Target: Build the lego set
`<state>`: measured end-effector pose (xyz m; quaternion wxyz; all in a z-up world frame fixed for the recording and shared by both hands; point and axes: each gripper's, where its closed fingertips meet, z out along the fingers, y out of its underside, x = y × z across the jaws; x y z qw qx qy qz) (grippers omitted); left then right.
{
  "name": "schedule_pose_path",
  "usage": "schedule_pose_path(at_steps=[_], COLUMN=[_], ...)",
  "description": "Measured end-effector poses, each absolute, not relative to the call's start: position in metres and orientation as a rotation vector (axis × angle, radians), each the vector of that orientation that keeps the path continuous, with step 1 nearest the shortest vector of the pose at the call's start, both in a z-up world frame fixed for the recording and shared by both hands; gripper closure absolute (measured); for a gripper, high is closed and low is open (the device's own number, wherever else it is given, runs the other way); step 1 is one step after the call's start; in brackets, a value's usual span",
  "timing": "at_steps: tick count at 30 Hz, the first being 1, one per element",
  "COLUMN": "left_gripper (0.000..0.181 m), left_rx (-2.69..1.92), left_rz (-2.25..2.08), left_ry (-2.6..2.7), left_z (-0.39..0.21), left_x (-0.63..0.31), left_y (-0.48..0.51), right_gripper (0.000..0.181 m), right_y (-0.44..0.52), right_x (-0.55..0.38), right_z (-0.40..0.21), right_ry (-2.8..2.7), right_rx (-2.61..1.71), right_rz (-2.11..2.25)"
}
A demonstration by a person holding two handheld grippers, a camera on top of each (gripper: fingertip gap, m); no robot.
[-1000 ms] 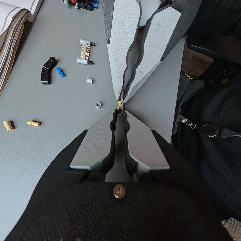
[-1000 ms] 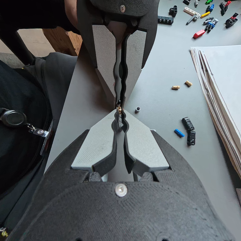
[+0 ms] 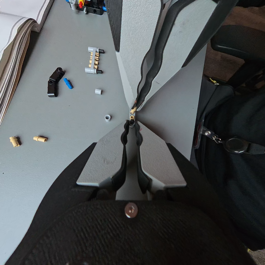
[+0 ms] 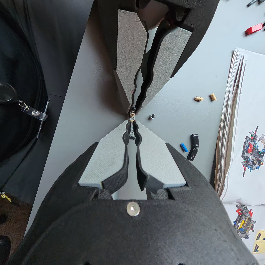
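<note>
Between the tips: grey lego beam (image 3: 132, 114) with tan pins, above the grey table (image 3: 57, 114).
Left gripper (image 3: 131, 124): clamped on one end.
Right gripper (image 4: 132, 123): clamped on the other.
Beam axis: runs tip to tip.

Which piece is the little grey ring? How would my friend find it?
Start at the open instruction book on the grey table. Between it and the two meeting grippers sits the small grey ring. Unlike the two tan pins nearby, it is a hollow tube.
</note>
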<state>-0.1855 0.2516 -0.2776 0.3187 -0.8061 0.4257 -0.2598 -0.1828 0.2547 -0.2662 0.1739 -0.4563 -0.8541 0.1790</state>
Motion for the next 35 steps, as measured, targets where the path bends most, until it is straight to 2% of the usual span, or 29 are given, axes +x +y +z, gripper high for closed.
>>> schedule_pose_path(at_steps=[1,23,35], left_gripper=[0.176,0.176,0.176], left_rx=[-2.119,-2.089,-2.091], left_rz=[-0.678,-0.564,-0.57], left_ry=[1.119,1.134,1.133], left_z=[-0.2776,-0.2783,-0.2783], left_x=[-0.1855,-0.1849,-0.1848], left_y=[0.2519,0.2548,0.2546], right_gripper=[0.18,0.18,0.179], right_y=[0.2548,0.2587,0.2583], right_x=[-0.1829,-0.183,-0.1822], right_z=[-0.2661,-0.2697,-0.2706], right_ry=[-2.429,-2.425,-2.591], right_rx=[-1.292,-1.39,-1.212], right_rz=[0.503,0.551,0.559])
